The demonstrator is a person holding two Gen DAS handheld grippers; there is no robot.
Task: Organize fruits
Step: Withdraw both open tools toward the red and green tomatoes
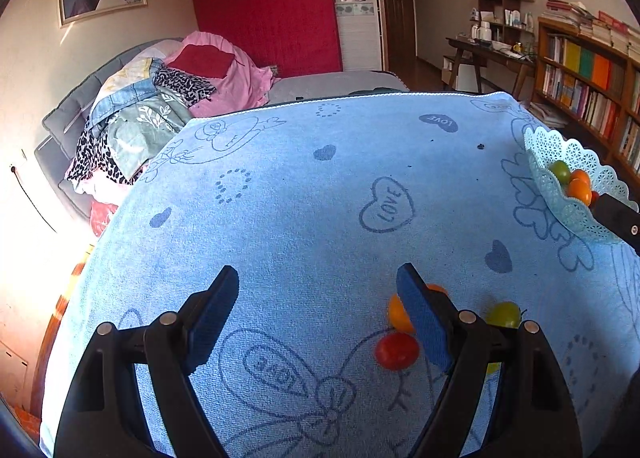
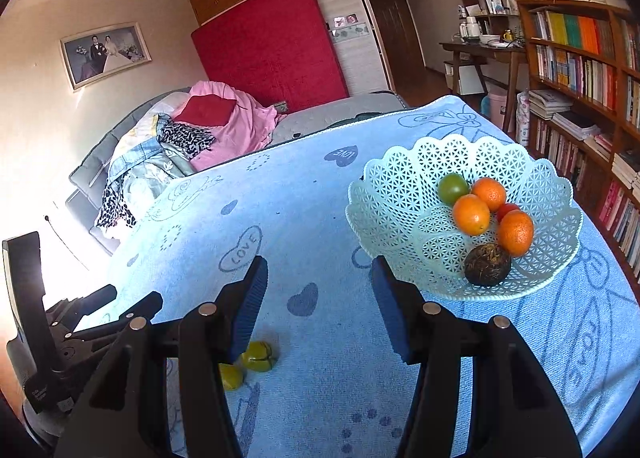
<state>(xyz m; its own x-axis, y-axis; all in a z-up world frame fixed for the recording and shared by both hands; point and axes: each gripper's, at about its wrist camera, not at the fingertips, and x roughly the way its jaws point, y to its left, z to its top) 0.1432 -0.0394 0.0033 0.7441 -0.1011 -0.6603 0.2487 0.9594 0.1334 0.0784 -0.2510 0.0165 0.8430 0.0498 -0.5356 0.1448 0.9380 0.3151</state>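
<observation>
A pale green lattice basket [image 2: 392, 194] stands on the blue towel and holds several fruits: oranges [image 2: 471, 214], a green one [image 2: 452, 187], a red one and a dark round one [image 2: 487, 264]. It also shows at the right edge of the left wrist view [image 1: 560, 162]. Loose on the towel lie a red tomato [image 1: 396, 351], an orange fruit [image 1: 396, 312] and a green fruit [image 1: 503, 314]. My left gripper [image 1: 318, 278] is open and empty, its right finger beside these. My right gripper [image 2: 320, 270] is open and empty, left of the basket. Two green fruits [image 2: 260, 356] lie by its left finger.
The blue towel [image 1: 300, 198] with heart prints covers the table. A bed with piled clothes [image 1: 160, 106] is behind on the left. A bookshelf [image 2: 580, 78] stands on the right. The left gripper's body [image 2: 60, 338] shows at the lower left of the right wrist view.
</observation>
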